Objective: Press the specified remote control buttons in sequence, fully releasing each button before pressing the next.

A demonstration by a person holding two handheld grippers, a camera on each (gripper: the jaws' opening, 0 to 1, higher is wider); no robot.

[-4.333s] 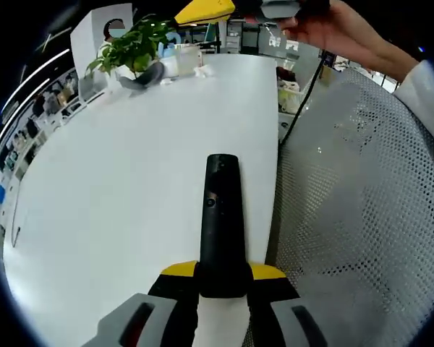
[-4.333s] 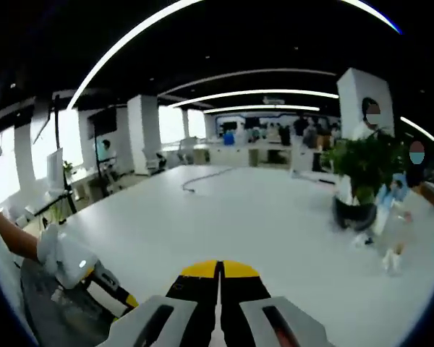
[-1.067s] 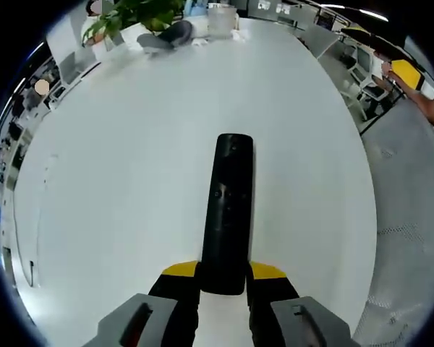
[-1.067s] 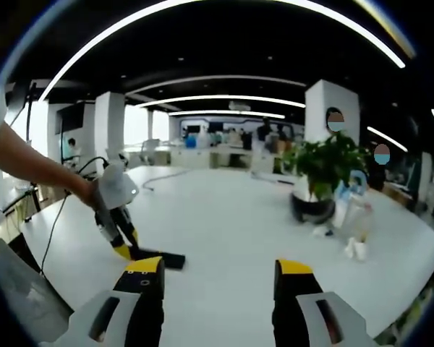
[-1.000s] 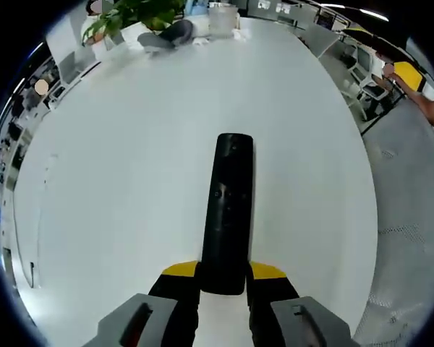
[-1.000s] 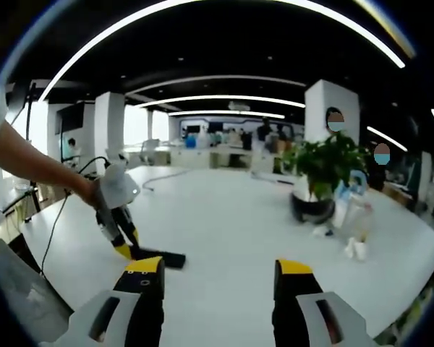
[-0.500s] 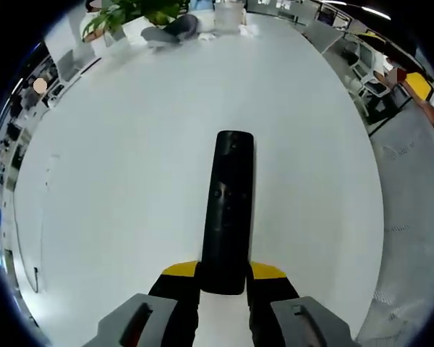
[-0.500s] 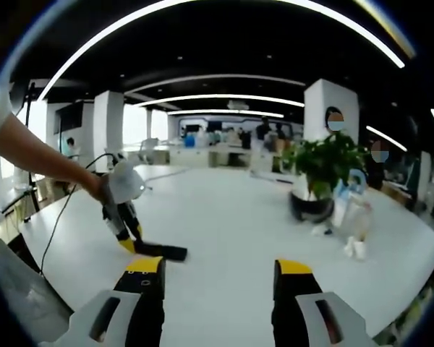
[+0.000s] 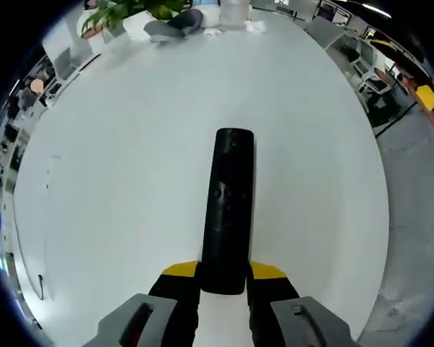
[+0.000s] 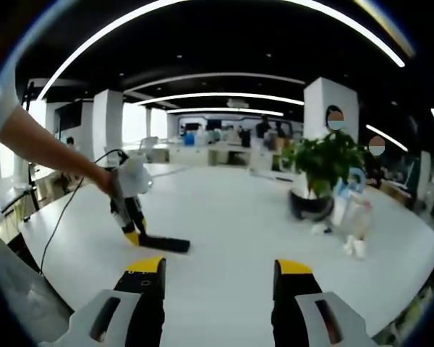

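A long black remote control (image 9: 227, 206) points away from me over the white table (image 9: 123, 181), its near end clamped between the yellow-tipped jaws of my left gripper (image 9: 223, 273). In the right gripper view the same remote (image 10: 163, 243) lies low over the white table (image 10: 239, 217), held by the left gripper (image 10: 133, 233) in a person's white-gloved hand (image 10: 132, 177). My right gripper (image 10: 218, 269) stands open in the foreground with nothing between its jaws, well short of the remote.
A potted green plant (image 10: 320, 173) in a dark pot and a small white bottle (image 10: 345, 211) stand at the table's far side. The plant (image 9: 134, 9) sits at the far edge. A grey perforated surface (image 9: 419, 217) runs along the right. A black cable (image 10: 65, 210) trails from the hand.
The left gripper has carried the remote further in over the table. My right gripper, shut 4.3 s ago, now stands open.
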